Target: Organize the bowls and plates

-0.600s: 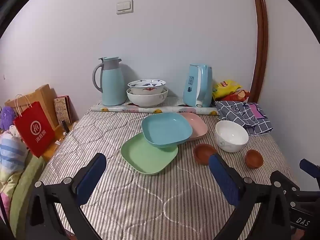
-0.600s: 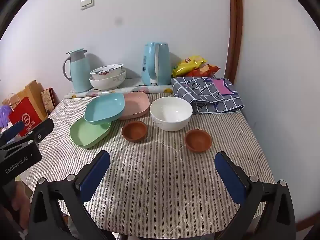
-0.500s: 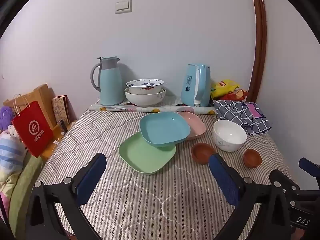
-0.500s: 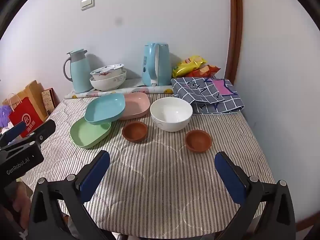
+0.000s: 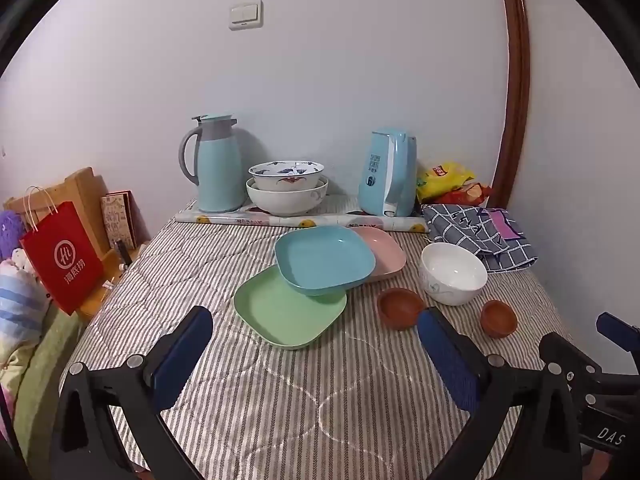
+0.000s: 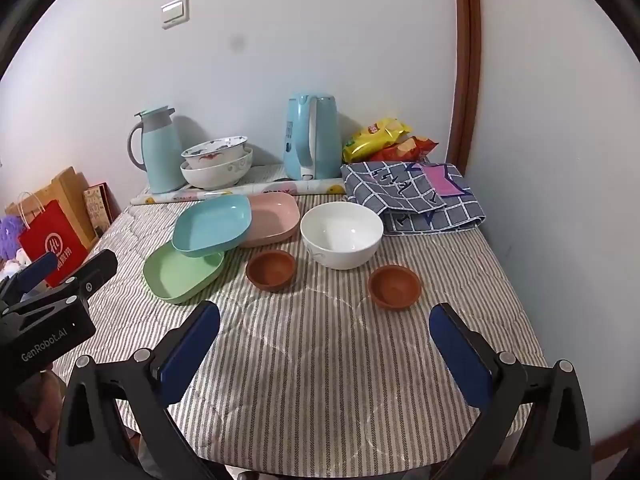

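A blue plate (image 5: 324,260) (image 6: 212,226) rests tilted on a green plate (image 5: 286,312) (image 6: 182,274) and a pink plate (image 5: 382,250) (image 6: 274,218). A white bowl (image 5: 454,274) (image 6: 342,234) stands to their right. Two small brown bowls (image 5: 400,308) (image 5: 498,318) sit in front, also seen in the right wrist view (image 6: 271,270) (image 6: 395,286). My left gripper (image 5: 316,344) is open and empty above the table's near edge, short of the green plate. My right gripper (image 6: 326,338) is open and empty, short of the brown bowls.
At the back stand a blue thermos (image 5: 216,164), two stacked large bowls (image 5: 286,188), a blue kettle (image 5: 390,174), snack bags (image 5: 444,176) and a folded checked cloth (image 5: 480,230). A red paper bag (image 5: 62,258) stands left of the striped table (image 5: 280,400). The wall is close on the right.
Both grippers have shifted slightly; the view has drifted a little. Nothing on the table has moved. Both grippers stay open.
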Available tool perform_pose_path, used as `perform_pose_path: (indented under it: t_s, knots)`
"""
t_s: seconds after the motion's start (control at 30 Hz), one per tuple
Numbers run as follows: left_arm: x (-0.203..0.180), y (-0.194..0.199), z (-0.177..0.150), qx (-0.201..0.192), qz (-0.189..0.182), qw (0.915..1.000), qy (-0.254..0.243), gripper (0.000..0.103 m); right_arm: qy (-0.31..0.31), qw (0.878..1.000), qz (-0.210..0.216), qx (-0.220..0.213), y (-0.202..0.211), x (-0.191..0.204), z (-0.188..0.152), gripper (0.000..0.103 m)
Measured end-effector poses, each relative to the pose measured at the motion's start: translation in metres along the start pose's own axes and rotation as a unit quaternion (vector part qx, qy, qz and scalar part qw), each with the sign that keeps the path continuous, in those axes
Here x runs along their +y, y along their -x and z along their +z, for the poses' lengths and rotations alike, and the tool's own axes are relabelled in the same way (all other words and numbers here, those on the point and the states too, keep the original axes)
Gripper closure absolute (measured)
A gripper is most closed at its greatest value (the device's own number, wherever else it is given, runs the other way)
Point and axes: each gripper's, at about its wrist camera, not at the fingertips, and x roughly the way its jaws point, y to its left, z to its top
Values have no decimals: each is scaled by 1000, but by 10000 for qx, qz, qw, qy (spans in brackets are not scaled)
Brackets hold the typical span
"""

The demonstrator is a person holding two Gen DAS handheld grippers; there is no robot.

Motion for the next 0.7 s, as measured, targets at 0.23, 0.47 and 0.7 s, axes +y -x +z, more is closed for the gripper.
perform_pose_path:
  t_s: [0.23, 0.47, 0.7]
  knots:
    - [-6, 6, -4, -80, -6, 10000, -39, 0, 5, 10000, -19, -35, 3, 3, -1, 0]
    - [-7, 7, -4, -83, -30, 10000, -21, 0, 6, 10000, -6, -67, 5, 4, 0, 0]
    - [-8, 10, -3, -108, -26, 9999, -33, 0, 17, 10000, -1, -90, 6, 5, -1, 0]
